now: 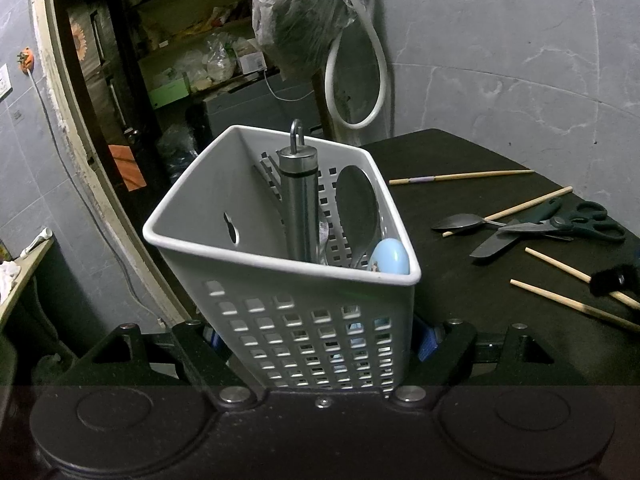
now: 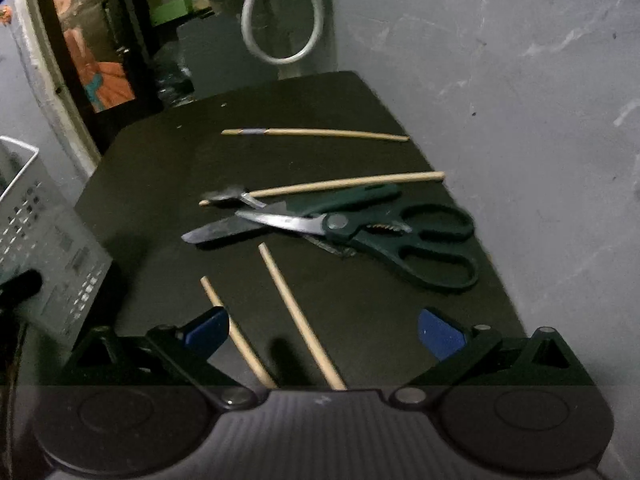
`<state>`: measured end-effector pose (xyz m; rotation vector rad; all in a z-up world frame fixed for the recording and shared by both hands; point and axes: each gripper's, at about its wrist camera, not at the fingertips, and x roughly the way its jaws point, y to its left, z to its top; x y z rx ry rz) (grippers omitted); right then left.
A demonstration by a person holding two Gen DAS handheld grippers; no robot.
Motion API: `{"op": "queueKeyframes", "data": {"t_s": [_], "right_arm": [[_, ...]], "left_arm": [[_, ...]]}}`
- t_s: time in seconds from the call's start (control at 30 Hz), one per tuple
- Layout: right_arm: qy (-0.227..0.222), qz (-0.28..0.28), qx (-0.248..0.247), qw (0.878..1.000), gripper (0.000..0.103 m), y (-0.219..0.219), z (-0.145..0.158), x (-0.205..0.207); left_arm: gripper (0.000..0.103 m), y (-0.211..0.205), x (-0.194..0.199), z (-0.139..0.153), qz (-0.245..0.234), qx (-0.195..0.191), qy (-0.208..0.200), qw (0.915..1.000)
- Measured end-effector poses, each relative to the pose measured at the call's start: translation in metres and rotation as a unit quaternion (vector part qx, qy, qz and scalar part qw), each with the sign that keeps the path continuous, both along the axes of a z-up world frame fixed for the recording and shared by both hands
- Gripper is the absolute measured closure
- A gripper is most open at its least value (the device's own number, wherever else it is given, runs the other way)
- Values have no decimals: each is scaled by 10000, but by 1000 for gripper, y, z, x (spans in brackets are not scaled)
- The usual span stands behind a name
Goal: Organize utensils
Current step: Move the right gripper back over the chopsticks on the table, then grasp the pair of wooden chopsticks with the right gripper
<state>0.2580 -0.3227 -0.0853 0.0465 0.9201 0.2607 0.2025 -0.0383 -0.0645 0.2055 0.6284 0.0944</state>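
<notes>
My left gripper (image 1: pixel 316 340) is shut on the white perforated utensil basket (image 1: pixel 224 216) and holds it tilted. In it are a steel-handled tool (image 1: pixel 300 200), a large metal spoon (image 1: pixel 356 204) and a light blue spoon (image 1: pixel 390 256). My right gripper (image 2: pixel 322 332) is open over two wooden chopsticks (image 2: pixel 296 316) on the black table (image 2: pixel 160 184). Green-handled scissors (image 2: pixel 384 232), a knife (image 2: pixel 224 230), a metal spoon (image 2: pixel 228 196) and two more chopsticks (image 2: pixel 320 133) lie beyond. The basket also shows at the left of the right wrist view (image 2: pixel 52 240).
A grey marble wall (image 2: pixel 500 80) borders the table's right side. A white hose loop (image 1: pixel 356 80) and a plastic bag (image 1: pixel 300 20) hang behind the table. A dark doorway with shelves (image 1: pixel 160 60) lies at the left.
</notes>
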Motion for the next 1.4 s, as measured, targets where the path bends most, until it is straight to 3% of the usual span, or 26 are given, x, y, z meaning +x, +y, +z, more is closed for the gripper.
{"op": "queueKeyframes", "data": {"t_s": [0.2,1.07,1.23,1.4], "right_arm": [[235,276,29,9993,0,2,-6,-10],[338,702,-425,9961,1,11,-20,-18],[235,1010,-779,9915,12,18,-20,-22],[136,1206,-751,9898,24,21,-17,-26]], "left_arm": [[19,2,-1,0,-2,30,7,10000],[19,3,-3,-2,9,33,10,10000],[19,4,-4,-2,2,46,16,10000],[18,3,-3,-2,8,43,14,10000]]}}
